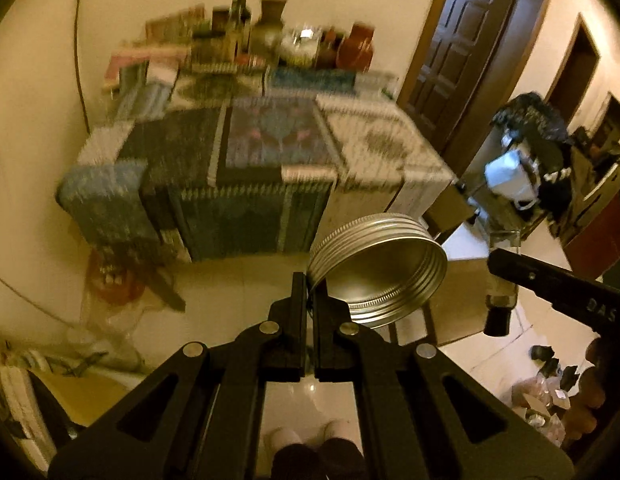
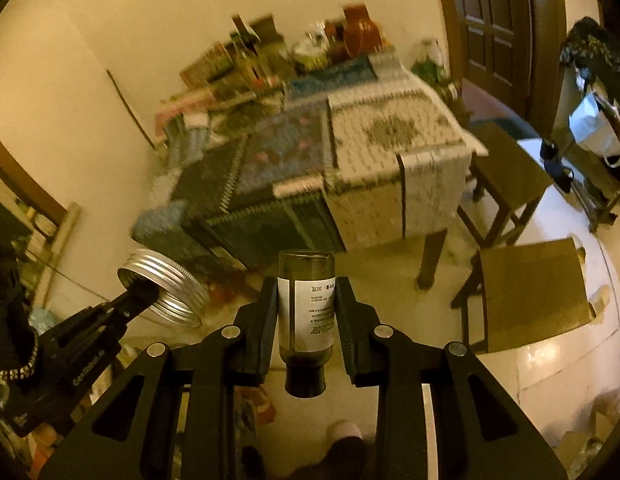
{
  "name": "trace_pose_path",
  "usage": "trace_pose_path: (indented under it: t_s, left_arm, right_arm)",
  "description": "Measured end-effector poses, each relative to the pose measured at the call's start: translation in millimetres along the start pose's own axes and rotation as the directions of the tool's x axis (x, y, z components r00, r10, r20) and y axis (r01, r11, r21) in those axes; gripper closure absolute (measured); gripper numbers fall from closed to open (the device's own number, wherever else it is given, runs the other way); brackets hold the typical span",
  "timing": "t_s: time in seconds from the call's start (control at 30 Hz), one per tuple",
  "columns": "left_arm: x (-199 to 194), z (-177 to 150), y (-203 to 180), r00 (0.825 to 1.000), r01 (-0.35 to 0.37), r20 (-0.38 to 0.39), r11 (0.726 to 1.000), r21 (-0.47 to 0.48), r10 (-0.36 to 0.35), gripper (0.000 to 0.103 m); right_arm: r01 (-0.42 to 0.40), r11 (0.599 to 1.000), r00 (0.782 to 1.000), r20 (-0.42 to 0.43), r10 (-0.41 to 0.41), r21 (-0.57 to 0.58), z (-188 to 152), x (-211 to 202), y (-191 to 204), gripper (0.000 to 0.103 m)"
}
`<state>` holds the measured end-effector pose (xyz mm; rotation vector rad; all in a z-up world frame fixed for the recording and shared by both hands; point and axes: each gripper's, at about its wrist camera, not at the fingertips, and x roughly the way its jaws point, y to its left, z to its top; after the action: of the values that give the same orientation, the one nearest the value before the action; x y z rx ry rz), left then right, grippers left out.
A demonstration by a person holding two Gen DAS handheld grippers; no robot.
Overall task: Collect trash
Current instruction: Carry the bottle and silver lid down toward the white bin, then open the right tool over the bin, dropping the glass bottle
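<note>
A: Above a tiled floor, in front of a cloth-covered table (image 1: 270,148), a person carries two pieces of trash — a metal lid (image 1: 379,270) in the left gripper (image 1: 308,300) and a small glass bottle (image 2: 307,308) in the right gripper (image 2: 308,312). What could go wrong here?

B: The lid looks the likelier loss. It is pinched only at its rim, with nearly all of it hanging out to one side, so a jolt could probably twist it loose. The bottle hangs cap-down, and smooth glass may slide through the pads if the grip eases.

A: And the fingers (image 1: 298,304) themselves?

B: On the left they are pressed almost together, with just the lid's thin threaded wall between them. On the right they stand a bottle's width apart — clamped on the labelled body from both sides, the dark cap poking out below.

A: Where would a dropped piece land?

B: On the hard floor beside the chairs (image 2: 529,292); no bin can be made out for certain in either view.
</note>
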<state>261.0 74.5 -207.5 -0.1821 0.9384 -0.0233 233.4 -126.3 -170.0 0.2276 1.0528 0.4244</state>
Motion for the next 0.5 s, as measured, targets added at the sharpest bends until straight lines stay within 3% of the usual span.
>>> trace_pose_path:
  t_s: [0.27, 0.5]
  left_arm:
    - [105, -50, 8, 0.991, -0.054, -0.128, 0.997, -0.061, 0.046, 0.102]
    - [196, -106, 23, 0.964, -0.118, -0.247, 0.991, -0.058, 0.1, 0.102]
  right_arm:
    - [0.016, 1.0, 0.982, -0.19, -0.012, 0.02, -40, 90, -51, 0.077]
    - [0.005, 1.0, 0.953, -0.302, -0.002, 0.009, -72, 171, -81, 0.077]
